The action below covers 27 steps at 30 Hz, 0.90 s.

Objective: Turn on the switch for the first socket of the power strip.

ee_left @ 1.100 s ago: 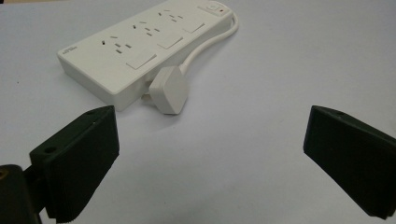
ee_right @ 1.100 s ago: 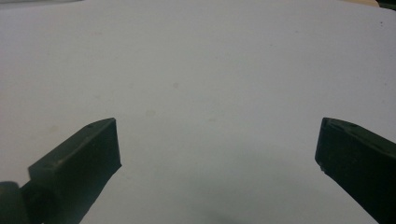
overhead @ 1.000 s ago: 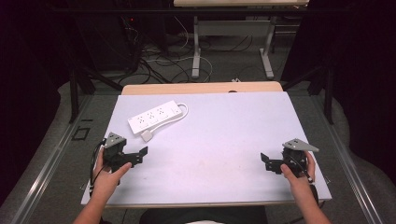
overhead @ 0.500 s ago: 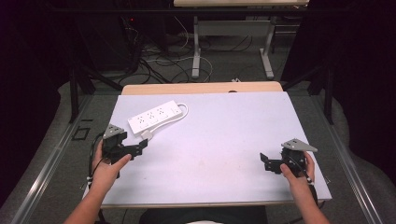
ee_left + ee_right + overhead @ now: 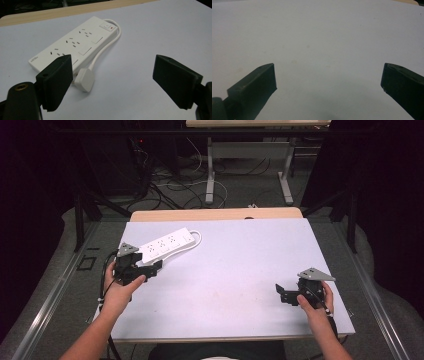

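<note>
- White power strip (image 5: 72, 43) lies far-left on the desk (image 5: 240, 270); my left tongs (image 5: 150, 268), just narrowing, empty, approach its plug (image 5: 84, 79).
- Next: straddle that plug, squeeze.
- Right tongs (image 5: 281, 293) wait open.

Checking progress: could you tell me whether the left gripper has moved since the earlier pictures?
Yes. The left gripper has moved up the table toward the power strip, jaws closing slightly.

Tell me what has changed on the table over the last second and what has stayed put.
The left tongs have moved up the table to the power strip, their jaws closing a little but still wide, with nothing between them; the plug lies just ahead. Nothing has been grasped. The right tongs stay open at the table's right edge; the power strip hasn't moved.
</note>
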Available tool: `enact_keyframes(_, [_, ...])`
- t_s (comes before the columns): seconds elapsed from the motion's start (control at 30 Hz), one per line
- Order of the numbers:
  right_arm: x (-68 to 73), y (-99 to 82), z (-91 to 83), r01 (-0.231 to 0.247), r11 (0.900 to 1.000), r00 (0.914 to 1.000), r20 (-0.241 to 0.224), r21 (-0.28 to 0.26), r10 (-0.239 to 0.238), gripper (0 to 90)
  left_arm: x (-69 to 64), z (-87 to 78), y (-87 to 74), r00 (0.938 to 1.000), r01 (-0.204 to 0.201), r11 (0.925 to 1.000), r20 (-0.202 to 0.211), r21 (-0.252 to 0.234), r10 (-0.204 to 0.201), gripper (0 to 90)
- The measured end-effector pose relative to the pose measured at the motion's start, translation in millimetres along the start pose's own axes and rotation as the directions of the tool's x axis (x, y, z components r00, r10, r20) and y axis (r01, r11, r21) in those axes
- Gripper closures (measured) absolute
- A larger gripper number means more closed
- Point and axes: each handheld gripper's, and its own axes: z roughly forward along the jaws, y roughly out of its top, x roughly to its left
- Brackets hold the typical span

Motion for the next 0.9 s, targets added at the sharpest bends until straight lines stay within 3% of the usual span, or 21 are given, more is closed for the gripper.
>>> enact_keyframes(0.17, [-0.2,-0.9,0.9,-0.006,1.0,1.0,-0.007,0.0,0.006,0.0,-1.5,0.9,10.5,0.9999,-0.011,0.9999,-0.005,-0.002,0.011,18.5])
enact_keyframes(0.5, [-3.5,-2.1,1.1,-0.009,0.9999,0.9999,0.005,0.007,0.009,0.0,0.5,0.9,29.2,0.9997,0.022,0.9997,-0.013,-0.011,-0.022,23.7])
enact_keyframes(0.83, [-5.1,-2.6,1.9,-0.024,0.9997,0.9997,0.006,0.011,0.024,0.0,5.3,3.4,48.9,0.9979,0.023,0.9997,-0.06,-0.009,-0.024,24.3])
enact_keyframes(0.9, [-6.3,-3.1,2.7,-0.021,0.9997,0.9998,0.002,0.008,0.021,0.0,6.4,4.4,55.6,0.9963,0.04,0.9992,-0.075,-0.009,-0.041,24.1])
